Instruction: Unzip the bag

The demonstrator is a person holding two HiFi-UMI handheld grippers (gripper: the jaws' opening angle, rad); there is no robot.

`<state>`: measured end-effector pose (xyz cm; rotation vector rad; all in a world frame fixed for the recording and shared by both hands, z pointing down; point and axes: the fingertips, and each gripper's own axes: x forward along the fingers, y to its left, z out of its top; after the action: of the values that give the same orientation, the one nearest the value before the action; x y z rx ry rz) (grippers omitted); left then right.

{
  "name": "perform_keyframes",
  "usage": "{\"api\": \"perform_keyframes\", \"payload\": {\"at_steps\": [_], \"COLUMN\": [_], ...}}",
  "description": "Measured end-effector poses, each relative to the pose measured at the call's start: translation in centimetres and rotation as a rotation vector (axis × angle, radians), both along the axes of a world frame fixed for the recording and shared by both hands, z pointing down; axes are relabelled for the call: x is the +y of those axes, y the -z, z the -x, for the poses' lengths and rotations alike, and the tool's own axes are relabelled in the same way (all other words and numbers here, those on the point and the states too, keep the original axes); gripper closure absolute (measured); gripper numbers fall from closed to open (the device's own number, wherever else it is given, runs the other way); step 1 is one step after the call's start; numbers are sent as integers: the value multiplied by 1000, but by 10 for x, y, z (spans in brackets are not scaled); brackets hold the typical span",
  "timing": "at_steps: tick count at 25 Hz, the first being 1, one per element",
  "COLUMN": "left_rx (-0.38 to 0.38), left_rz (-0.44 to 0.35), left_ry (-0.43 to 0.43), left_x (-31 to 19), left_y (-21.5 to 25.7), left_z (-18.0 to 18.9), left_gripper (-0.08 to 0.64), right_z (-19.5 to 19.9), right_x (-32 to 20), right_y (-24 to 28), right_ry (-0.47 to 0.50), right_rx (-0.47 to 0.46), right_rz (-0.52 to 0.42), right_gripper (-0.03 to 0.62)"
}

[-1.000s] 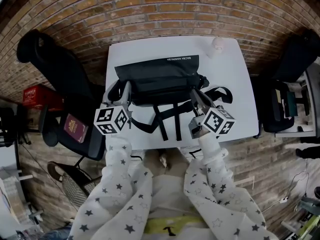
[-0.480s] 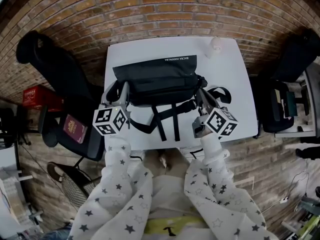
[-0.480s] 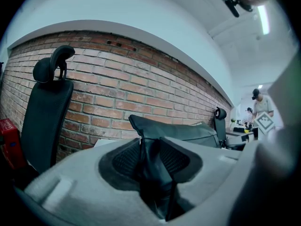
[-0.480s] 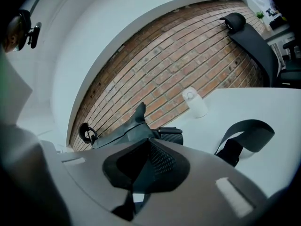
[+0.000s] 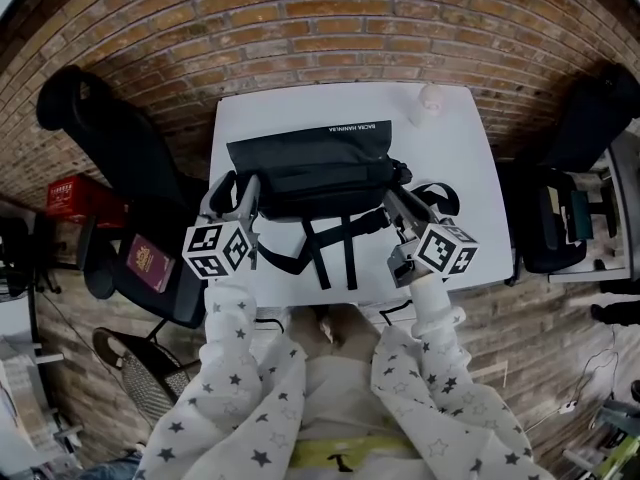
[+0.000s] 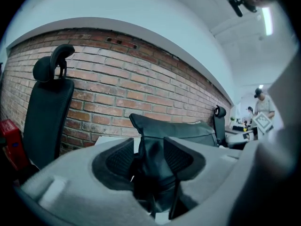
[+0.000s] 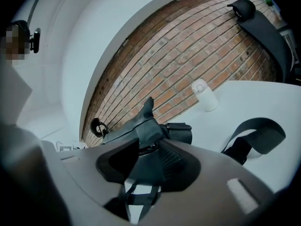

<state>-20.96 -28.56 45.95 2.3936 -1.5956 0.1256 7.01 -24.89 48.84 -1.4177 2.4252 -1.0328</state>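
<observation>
A black bag (image 5: 320,163) lies flat on the white table (image 5: 460,168), with its straps (image 5: 335,248) trailing toward me. My left gripper (image 5: 248,182) is at the bag's left end. Its jaws have just been opening, and a fold of the bag's fabric (image 6: 150,149) still stands between the pads of the left gripper (image 6: 149,163). My right gripper (image 5: 393,190) is at the bag's right end. Its jaws have also just been opening. There the bag's corner (image 7: 141,126) lies loosely between the pads of the right gripper (image 7: 148,163).
A small white bottle (image 5: 430,96) stands at the table's far right corner. A strap loop (image 7: 256,135) lies to the right of the bag. Black office chairs (image 5: 110,138) flank the table, and a brick wall (image 5: 320,18) stands behind it. A red booklet (image 5: 147,265) rests on the left chair.
The right gripper has edged slightly to the right at the bag's end. The left gripper and the bag have kept their places.
</observation>
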Motion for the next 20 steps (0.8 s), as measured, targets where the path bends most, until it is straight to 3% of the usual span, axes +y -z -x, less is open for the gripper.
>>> {"api": "perform_keyframes", "payload": {"at_steps": [1, 6, 8, 13, 15, 20], "left_rx": [-26, -44, -66, -100, -103, -92], "left_rz": [4, -13, -18, -25, -13, -27], "left_ry": [-3, 4, 5, -40, -71, -101], "left_x": [4, 26, 36, 58, 65, 72], "left_y": [0, 8, 11, 19, 21, 36], "left_z": [-1, -2, -5, -22, -27, -30], "left_gripper": [362, 365, 406, 561, 561, 561], "right_z": [-2, -15, -18, -14, -9, 1], "right_x": [2, 7, 8, 12, 14, 16], "right_y": [0, 2, 9, 39, 50, 75], "right_ry": [9, -7, -8, 38, 53, 56], "right_rx": [-1, 143, 196, 254, 263, 277], "right_rz": [10, -2, -27, -123, -157, -235], "right_gripper": [437, 439, 443, 536, 584, 584]}}
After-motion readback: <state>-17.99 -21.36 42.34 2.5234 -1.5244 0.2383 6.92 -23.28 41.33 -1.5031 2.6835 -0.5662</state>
